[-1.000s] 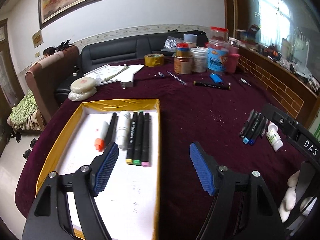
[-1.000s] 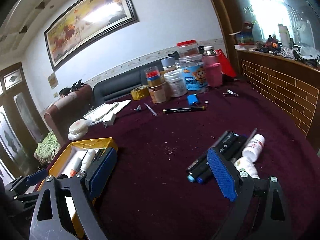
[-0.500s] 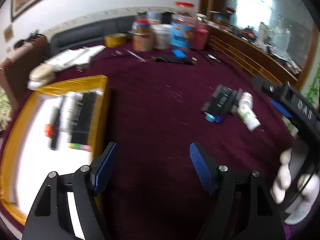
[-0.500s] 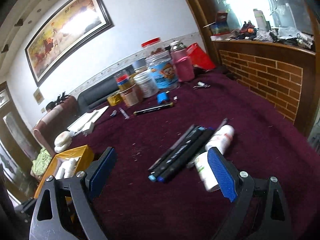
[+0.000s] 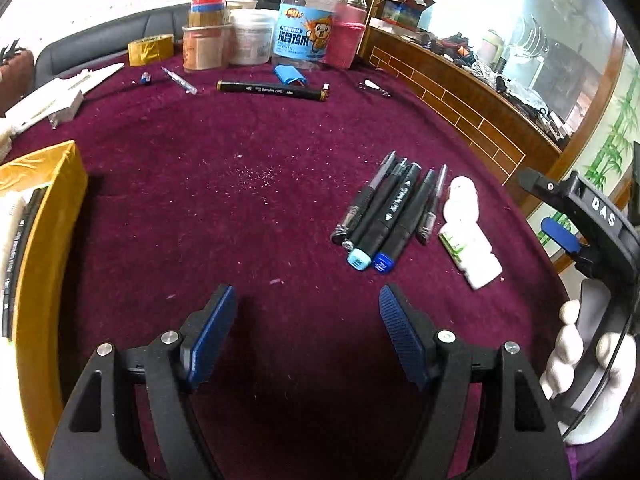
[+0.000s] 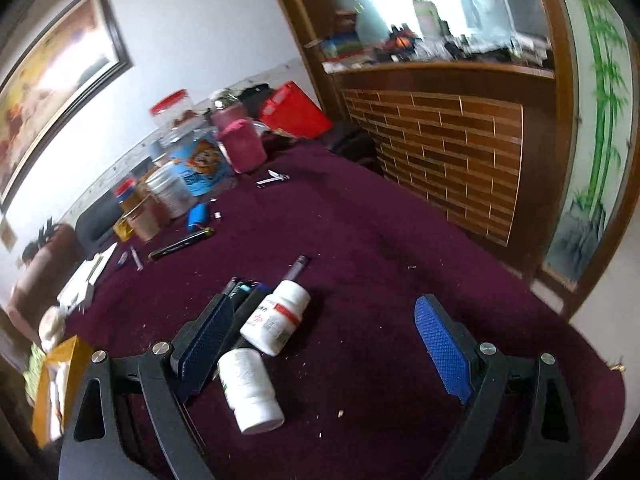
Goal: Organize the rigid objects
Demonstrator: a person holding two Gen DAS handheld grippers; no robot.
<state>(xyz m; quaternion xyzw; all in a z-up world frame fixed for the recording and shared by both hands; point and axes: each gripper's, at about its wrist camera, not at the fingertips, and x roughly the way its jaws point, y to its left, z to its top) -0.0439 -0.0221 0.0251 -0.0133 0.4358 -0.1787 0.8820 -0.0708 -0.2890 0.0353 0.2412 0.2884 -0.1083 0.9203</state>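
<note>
The bundle of pens and markers [image 5: 384,216] lies side by side on the maroon cloth of the table [image 5: 240,200], caps toward me, a light-blue cap and a dark-blue one nearest. Touching its right flank are two white pill bottles on their sides, the farther bottle [image 6: 278,322] with a red band on its label and the nearer bottle [image 6: 250,390] with green print. My left tongs [image 5: 306,322] hang above bare cloth in front and to the left of the bundle, jaws wide apart with nothing between them. My right tongs [image 6: 324,334] sit low over the bottles, jaws likewise spread and gripping nothing; the left pad stands just beside the farther bottle and hides part of the markers, while the right pad is over bare cloth. In the left view the right tongs show at the right edge, held by my white-gloved hand [image 5: 580,344]. At the table's left edge is the gold-sided tray [image 5: 52,216] with markers already lined up inside. Across the table lie a lone black marker [image 5: 272,90] and a small blue case [image 5: 290,74], and behind them stand a red-lidded plastic jar [image 5: 306,16], a pink-sleeved jar [image 5: 348,38], a white tub [image 5: 250,36] and a roll of yellow tape [image 5: 151,49].
</note>
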